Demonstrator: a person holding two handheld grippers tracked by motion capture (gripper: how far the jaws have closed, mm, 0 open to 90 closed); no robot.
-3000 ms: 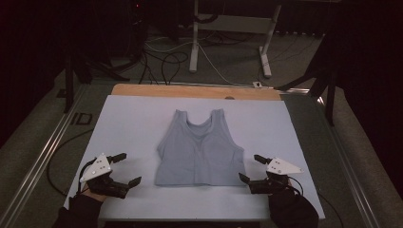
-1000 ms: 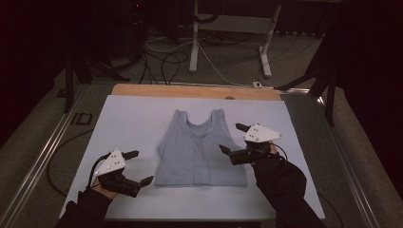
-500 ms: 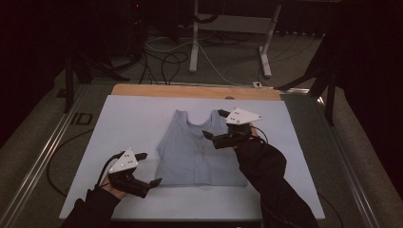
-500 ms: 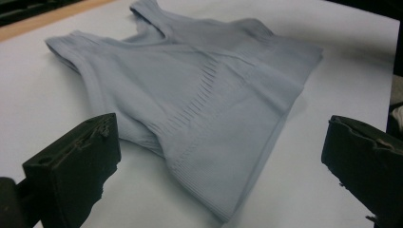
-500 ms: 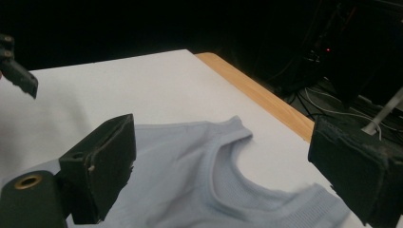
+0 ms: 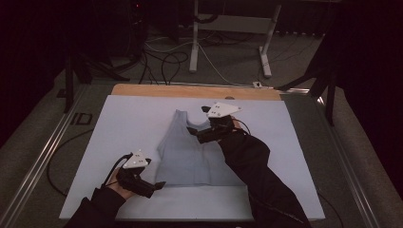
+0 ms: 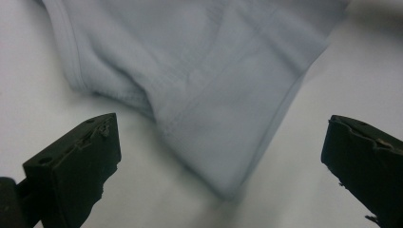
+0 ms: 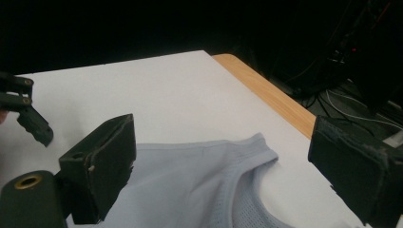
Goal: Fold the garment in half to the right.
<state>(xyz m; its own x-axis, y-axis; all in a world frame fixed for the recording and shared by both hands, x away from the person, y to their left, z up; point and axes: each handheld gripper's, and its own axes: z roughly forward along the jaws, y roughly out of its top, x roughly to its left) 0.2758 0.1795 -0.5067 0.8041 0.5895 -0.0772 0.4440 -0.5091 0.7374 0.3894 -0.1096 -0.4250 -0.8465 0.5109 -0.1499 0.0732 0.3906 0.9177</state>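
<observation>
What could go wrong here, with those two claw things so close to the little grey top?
The left gripper is open at the tank top's bottom corner; it might pinch just one layer, or miss the hem. The right gripper, open above the shoulder straps, could drag and wrinkle the fabric if it closes unevenly. With the sleeve lying across the top, moving the arm may shift it.

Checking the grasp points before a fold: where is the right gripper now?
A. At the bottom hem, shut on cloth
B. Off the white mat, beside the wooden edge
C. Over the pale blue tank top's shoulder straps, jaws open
C: the right gripper hovers with jaws apart over the straps of the pale blue tank top, nothing between them.
</observation>
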